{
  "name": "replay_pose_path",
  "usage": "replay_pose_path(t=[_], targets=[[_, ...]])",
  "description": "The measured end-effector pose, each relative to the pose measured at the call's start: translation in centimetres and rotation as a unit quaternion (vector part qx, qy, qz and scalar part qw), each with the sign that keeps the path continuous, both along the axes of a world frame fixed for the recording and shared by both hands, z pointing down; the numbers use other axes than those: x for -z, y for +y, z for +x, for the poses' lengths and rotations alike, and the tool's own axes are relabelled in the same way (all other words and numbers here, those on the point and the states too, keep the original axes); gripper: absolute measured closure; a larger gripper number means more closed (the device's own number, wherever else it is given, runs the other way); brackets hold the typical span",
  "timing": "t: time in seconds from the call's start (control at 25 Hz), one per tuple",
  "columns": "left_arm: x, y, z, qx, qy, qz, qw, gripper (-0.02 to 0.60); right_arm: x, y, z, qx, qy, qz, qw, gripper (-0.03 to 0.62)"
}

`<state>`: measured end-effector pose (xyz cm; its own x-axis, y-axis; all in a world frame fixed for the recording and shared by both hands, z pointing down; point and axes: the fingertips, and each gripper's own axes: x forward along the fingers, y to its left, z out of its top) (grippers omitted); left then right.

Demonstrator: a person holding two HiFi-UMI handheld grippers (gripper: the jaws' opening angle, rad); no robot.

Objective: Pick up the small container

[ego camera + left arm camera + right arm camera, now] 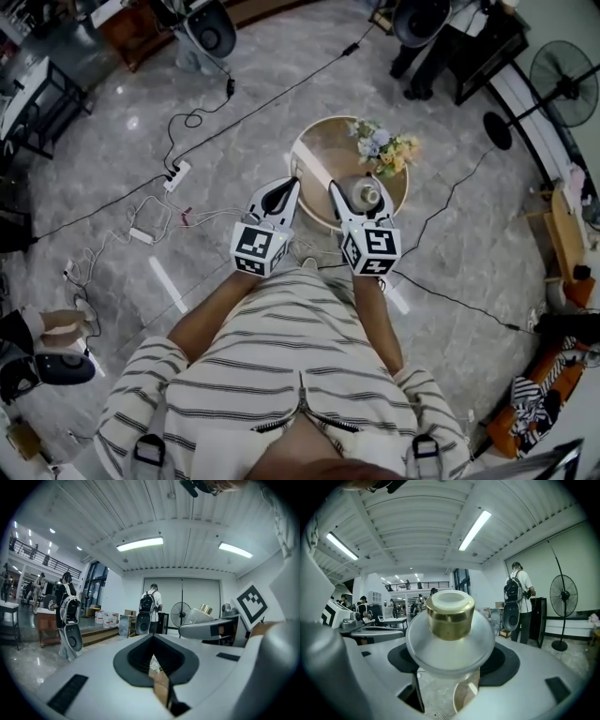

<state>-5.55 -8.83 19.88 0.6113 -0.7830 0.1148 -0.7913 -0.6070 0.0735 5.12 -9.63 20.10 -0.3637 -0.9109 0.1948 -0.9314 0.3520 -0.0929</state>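
The right gripper (355, 188) is gripping the gold-capped small container (450, 637); the left gripper (292, 184) is hovering closed, empty.

No words, numbers or brand names can be read anywhere. The only sign-like marks are black-and-white square code patterns. One stands on the top face of the cube (260, 249) of the left gripper (293, 183), and another on the cube (372, 250) of the right gripper (359, 194). The left gripper view shows one such pattern (253, 603) at its right edge, and the right gripper view shows part of one (329, 614) at its left edge. They carry no letters or digits.
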Motion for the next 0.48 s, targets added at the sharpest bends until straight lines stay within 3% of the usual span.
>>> replay_pose_path(t=[0.48], targets=[[-0.62, -0.78, -0.36, 0.004, -0.007, -0.001, 1.0000, 0.583, -0.27, -0.78, -0.53, 0.007, -0.001, 0.005, 1.000, 0.255]])
